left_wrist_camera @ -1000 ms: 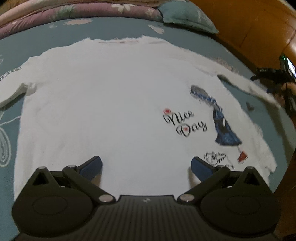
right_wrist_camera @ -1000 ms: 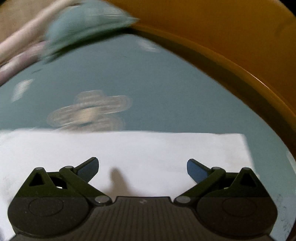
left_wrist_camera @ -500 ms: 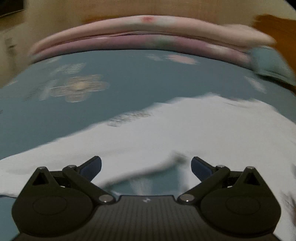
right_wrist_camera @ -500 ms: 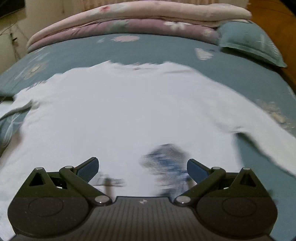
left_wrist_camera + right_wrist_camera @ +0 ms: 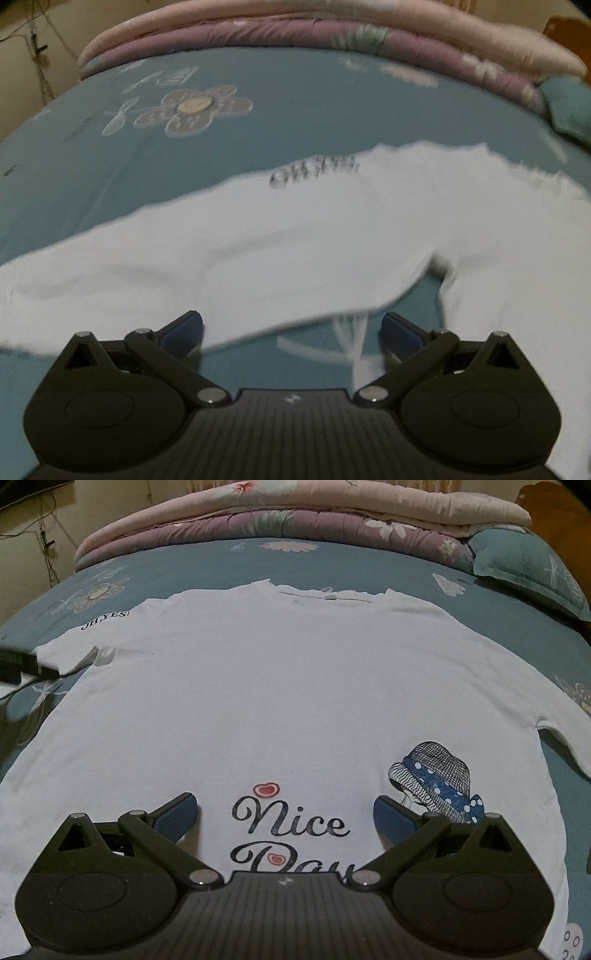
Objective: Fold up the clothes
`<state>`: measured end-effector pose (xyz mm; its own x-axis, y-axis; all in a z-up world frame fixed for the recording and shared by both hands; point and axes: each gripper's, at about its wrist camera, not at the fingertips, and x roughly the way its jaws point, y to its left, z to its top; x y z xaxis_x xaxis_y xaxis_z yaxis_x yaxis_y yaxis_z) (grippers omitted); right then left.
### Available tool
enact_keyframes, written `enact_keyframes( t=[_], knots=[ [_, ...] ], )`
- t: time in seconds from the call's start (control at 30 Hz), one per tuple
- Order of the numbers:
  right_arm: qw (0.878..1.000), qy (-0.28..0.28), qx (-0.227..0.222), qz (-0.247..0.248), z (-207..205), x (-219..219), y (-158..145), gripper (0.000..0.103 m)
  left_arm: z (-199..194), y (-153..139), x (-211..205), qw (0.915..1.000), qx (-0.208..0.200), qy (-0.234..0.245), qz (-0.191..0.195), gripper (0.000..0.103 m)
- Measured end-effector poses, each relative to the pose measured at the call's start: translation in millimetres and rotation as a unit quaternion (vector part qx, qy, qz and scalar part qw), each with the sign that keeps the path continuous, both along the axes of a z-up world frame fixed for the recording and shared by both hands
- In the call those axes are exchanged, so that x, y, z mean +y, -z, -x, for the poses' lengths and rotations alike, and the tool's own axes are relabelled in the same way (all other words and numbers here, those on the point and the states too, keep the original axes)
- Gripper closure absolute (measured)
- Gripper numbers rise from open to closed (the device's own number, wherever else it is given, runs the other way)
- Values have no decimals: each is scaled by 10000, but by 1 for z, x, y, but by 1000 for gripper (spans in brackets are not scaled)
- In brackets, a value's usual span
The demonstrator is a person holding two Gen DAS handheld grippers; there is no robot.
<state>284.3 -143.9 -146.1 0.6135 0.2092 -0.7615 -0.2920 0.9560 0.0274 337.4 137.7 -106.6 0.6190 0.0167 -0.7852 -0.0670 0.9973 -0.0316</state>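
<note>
The white T-shirt (image 5: pixel 280 686) is lying flat, print up, on the teal floral bed sheet (image 5: pixel 369 559). It is looking light, soft and limp, so pinching sleeve edges or shoulder seams seems wisest. The left hand-held gripper (image 5: pixel 291 328) and right hand-held gripper (image 5: pixel 284 810) are hovering spread, holding nothing. Folded quilts (image 5: pixel 295 513) are lining the far side.

White T-shirt (image 5: pixel 280 686) with black "Nice Day" script (image 5: pixel 291 834), red hearts and a blue polka-dot hat print (image 5: pixel 436 779); teal bedsheet (image 5: pixel 369 565) with pale flowers (pink and mauve floral quilts (image 5: pixel 295 513) behind).
</note>
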Motion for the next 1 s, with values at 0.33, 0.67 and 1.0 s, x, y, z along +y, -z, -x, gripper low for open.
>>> enact_keyframes(
  t=[0.33, 0.67, 1.0],
  knots=[
    [9999, 57, -151, -38, 13, -3, 1, 0, -10, 19, -4, 9970, -223, 546, 511, 1],
    [9997, 99, -238, -50, 16, -4, 2, 0, -22, 7, -19, 9935, -94, 849, 757, 1],
    [9998, 113, -174, -52, 17, -6, -1, 0, -34, -30, -44, 9881, -119, 1327, 769, 1]
  ],
)
